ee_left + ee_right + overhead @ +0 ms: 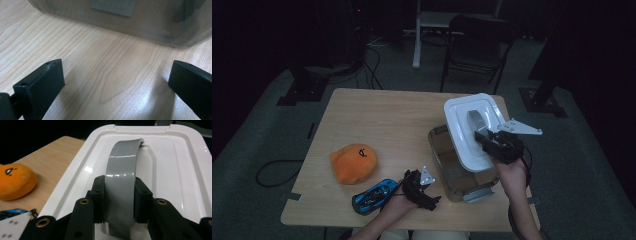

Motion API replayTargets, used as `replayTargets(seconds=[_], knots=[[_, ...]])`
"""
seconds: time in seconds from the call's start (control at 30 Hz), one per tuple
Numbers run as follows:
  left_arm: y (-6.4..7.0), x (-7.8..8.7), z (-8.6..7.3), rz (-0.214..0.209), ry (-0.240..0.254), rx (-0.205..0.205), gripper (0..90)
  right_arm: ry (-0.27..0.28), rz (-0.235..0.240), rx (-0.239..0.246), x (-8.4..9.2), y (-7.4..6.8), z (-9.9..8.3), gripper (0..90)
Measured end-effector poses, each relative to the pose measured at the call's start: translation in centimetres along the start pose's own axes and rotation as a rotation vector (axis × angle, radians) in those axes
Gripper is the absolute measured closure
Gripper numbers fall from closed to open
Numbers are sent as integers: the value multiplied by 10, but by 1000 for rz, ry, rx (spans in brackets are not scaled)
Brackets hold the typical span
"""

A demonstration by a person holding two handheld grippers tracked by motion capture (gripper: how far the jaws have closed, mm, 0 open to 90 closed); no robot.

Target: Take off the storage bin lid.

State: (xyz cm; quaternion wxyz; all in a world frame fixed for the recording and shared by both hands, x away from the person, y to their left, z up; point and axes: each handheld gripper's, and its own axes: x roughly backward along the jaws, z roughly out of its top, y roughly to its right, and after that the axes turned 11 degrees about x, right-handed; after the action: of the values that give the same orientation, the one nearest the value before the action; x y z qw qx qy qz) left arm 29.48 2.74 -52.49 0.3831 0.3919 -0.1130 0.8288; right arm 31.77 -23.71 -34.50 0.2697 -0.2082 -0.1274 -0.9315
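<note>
Right gripper [486,134] sat right of centre in the high view, jaws clamped on the grey handle [475,121] of the white lid [472,131]. Lid was lifted and tilted, hanging over the right part of the clear bin [457,165], which stood on the wooden table [377,120] at lower right of centre. In the right gripper view the grey handle [121,175] arched up the middle of the frame, pinched between the two black pads [98,195], with the white lid [185,165] behind it across the upper right. Orange plush toy [15,181] showed at the left edge there, on the table [50,155].

Left gripper [422,186] was at bottom centre of the high view, just left of the bin, held by the person's left hand [399,200]. In the left gripper view its jaws stood wide apart, one at lower left, one at lower right, gripping nothing, bare table [105,75] between them and the bin's clear wall [140,20] across the top of the frame.

Orange plush toy [353,163] lay left of centre on the table. Blue toy car [374,196] lay just below it near the bottom table edge, right beside the left gripper. Whether car and gripper touched, could not tell.
</note>
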Motion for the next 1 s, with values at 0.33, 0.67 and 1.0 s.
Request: replayTargets(seconds=[0.33,0.67,1.0], knots=[[0,0,0,1,2,0,9,7,-74,-10,-5,32,8,680],[0,0,0,1,3,0,9,-4,-122,-24,-24,62,0,680],[0,0,0,1,3,1,9,-60,-191,-82,-51,98,-25,680]])
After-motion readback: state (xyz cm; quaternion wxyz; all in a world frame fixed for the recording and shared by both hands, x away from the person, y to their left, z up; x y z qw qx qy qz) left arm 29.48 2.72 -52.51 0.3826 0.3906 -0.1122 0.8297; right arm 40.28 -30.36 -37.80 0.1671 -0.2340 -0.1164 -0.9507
